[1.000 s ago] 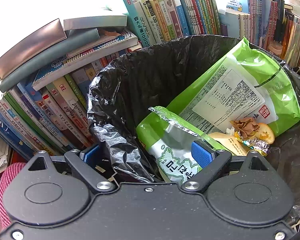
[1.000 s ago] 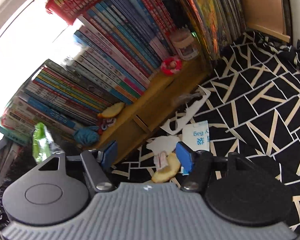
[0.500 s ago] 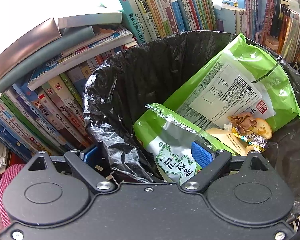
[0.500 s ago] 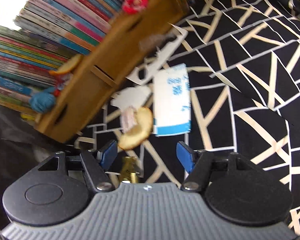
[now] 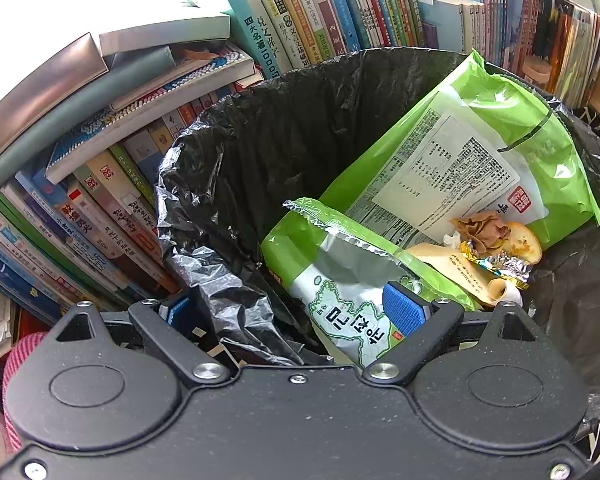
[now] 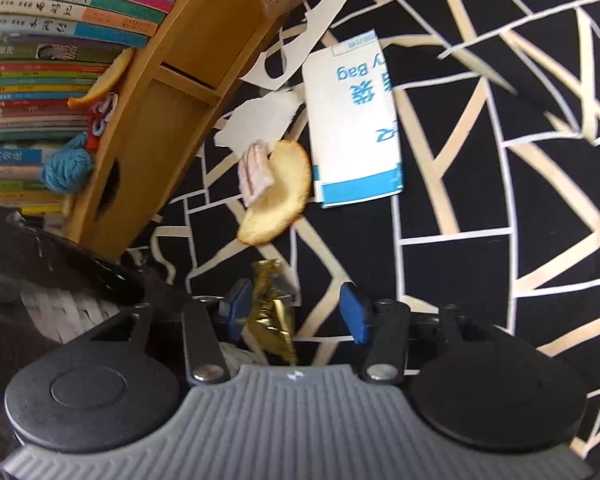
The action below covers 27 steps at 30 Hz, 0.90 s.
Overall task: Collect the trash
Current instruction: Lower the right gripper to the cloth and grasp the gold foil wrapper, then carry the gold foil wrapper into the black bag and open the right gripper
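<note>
The right gripper (image 6: pixel 296 312) is closing around the gold wrapper (image 6: pixel 270 312), which is standing up tall beside its left finger, not squeezed yet, just below the bread slice (image 6: pixel 278 192).

Black bin liner (image 5: pixel 260 152); green snack bags (image 5: pixel 500 128); gold wrapper (image 6: pixel 270 316); black-cream geometric rug (image 6: pixel 480 200).
</note>
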Motion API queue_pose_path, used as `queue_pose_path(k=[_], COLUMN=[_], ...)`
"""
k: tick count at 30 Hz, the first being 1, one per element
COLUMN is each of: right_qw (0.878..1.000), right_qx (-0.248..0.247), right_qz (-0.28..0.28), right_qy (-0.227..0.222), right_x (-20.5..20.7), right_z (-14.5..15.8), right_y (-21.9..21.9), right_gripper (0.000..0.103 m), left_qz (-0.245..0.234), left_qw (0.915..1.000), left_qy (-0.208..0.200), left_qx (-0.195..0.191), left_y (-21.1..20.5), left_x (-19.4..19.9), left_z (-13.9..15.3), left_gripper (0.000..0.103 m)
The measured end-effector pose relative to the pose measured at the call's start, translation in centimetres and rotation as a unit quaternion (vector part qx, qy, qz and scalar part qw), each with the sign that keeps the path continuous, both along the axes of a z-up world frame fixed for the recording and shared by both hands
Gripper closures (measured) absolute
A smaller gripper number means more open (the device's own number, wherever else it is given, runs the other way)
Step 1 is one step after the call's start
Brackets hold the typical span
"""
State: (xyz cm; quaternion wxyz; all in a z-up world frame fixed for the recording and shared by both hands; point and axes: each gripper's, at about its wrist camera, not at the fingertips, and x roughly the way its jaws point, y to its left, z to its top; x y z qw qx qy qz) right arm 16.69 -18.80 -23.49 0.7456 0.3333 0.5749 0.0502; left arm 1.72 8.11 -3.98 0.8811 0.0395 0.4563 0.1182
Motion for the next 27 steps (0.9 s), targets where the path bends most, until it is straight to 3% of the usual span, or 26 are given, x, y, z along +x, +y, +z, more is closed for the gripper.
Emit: queue_pose_path(k=[6, 11, 12, 16, 27], right_qw=[0.998, 0.997, 0.997, 0.999, 0.997], right_qx=[0.05, 0.072, 0.067, 0.035, 0.001], right_qz=[0.001, -0.019, -0.021, -0.025, -0.074], right_qy=[0.038, 0.024, 0.024, 0.012, -0.038], right_x=[0.7, 0.2, 0.1, 0.0, -0.9], right_z=[-2.0, -2.9, -2.9, -2.1, 3.3], right_y=[0.8, 1.2, 1.2, 1.4, -1.5], right_gripper=[0.056, 0.066, 0.074, 0.08, 0.082], left_qz=[0.005, 0.005, 0.005, 0.006, 0.011], left_qw=[0.9999, 0.9999, 0.9999, 0.9999, 0.9998], left_qy=[0.003, 0.004, 0.004, 0.004, -0.003], left_qx=[0.01, 0.014, 0.015, 0.015, 0.017], left_y=[-0.1, -0.2, -0.2, -0.2, -0.2], left_x=[0.1, 0.1, 0.1, 0.1, 0.0], left_z=[0.0, 0.0, 0.0, 0.0, 0.0], left_gripper=[0.01, 0.01, 0.01, 0.01, 0.01])
